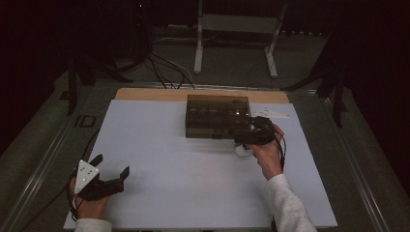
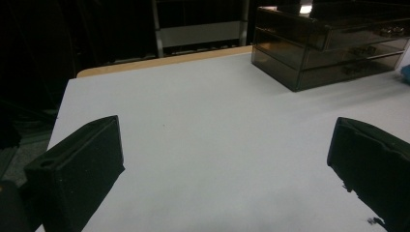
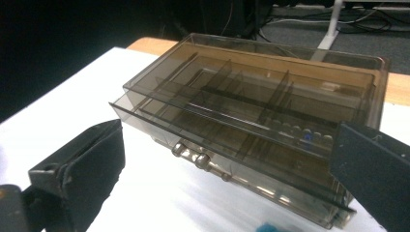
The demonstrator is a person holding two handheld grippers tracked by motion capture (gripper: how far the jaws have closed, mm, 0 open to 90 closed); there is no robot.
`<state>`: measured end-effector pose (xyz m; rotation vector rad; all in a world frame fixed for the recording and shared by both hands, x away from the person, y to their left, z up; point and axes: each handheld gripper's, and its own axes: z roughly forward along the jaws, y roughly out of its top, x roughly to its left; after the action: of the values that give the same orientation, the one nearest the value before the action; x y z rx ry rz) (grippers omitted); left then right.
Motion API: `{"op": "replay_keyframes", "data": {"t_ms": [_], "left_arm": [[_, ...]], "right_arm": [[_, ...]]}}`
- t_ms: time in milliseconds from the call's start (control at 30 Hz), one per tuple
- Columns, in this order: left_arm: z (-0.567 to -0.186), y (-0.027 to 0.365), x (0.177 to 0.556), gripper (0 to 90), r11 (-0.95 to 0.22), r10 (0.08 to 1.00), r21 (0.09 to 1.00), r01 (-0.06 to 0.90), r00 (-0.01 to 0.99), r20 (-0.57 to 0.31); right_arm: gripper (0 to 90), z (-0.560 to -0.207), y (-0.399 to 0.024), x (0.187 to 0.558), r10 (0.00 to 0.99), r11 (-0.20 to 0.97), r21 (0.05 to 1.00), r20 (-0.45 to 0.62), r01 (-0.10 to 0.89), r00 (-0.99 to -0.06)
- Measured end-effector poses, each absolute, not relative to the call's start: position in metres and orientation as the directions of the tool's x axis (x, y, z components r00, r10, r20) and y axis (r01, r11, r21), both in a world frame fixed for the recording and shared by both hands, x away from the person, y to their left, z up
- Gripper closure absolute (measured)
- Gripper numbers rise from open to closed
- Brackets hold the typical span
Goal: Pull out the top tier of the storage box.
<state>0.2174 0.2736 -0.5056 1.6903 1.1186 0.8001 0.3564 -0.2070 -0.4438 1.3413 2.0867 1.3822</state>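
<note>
Right gripper [image 1: 252, 136] at the drawer organizer [image 1: 217, 116]; left gripper [image 1: 110, 171] idle at the near left.

The smoky clear plastic drawer organizer sits far of centre on the white tabletop [image 1: 183, 169]; its top drawer [image 3: 232, 125] is partly pulled out, dividers and round knobs [image 3: 193, 155] visible. Right gripper's jaws are spread wide, empty, just in front of the organizer's near right corner. A small white-and-blue object [image 1: 243, 150] lies under that hand. Left gripper's jaws are also released, grasping nothing, well apart from the organizer.

No readable text, label or number appeared anywhere. The smoky drawer box [image 1: 217, 116] bore none. Neither did the white mat [image 1: 159, 159] under it.
</note>
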Motion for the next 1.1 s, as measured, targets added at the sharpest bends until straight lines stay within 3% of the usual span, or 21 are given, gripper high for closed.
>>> {"op": "replay_keyframes", "data": {"t_ms": [100,133,433,800,1100], "left_arm": [[-0.506,0.274,0.218,0.6,-0.159,0.927,0.932,0.326,0.375,0.027],[-0.506,0.274,0.218,0.6,-0.158,0.927,0.933,0.325,0.374,0.026],[-0.506,0.274,0.218,0.6,-0.154,0.927,0.934,0.324,0.373,0.023],[-0.506,0.275,0.218,0.6,-0.152,0.928,0.933,0.325,0.373,0.022],[-0.505,0.275,0.218,0.6,-0.151,0.928,0.934,0.324,0.373,0.021]], "right_arm": [[0.0,-0.442,-0.205,0.359,0.812,0.134,0.835,0.216,0.533,-0.543],[0.0,-0.441,-0.2,0.366,0.78,0.192,0.814,0.212,0.548,-0.589],[0.4,-0.44,-0.188,0.38,0.747,0.313,0.79,0.138,0.528,-0.65],[0.5,-0.439,-0.165,0.39,0.649,0.517,0.744,-0.019,0.423,-0.76],[5.0,-0.447,-0.157,0.396,0.625,0.565,0.713,-0.04,0.416,-0.78]]}}
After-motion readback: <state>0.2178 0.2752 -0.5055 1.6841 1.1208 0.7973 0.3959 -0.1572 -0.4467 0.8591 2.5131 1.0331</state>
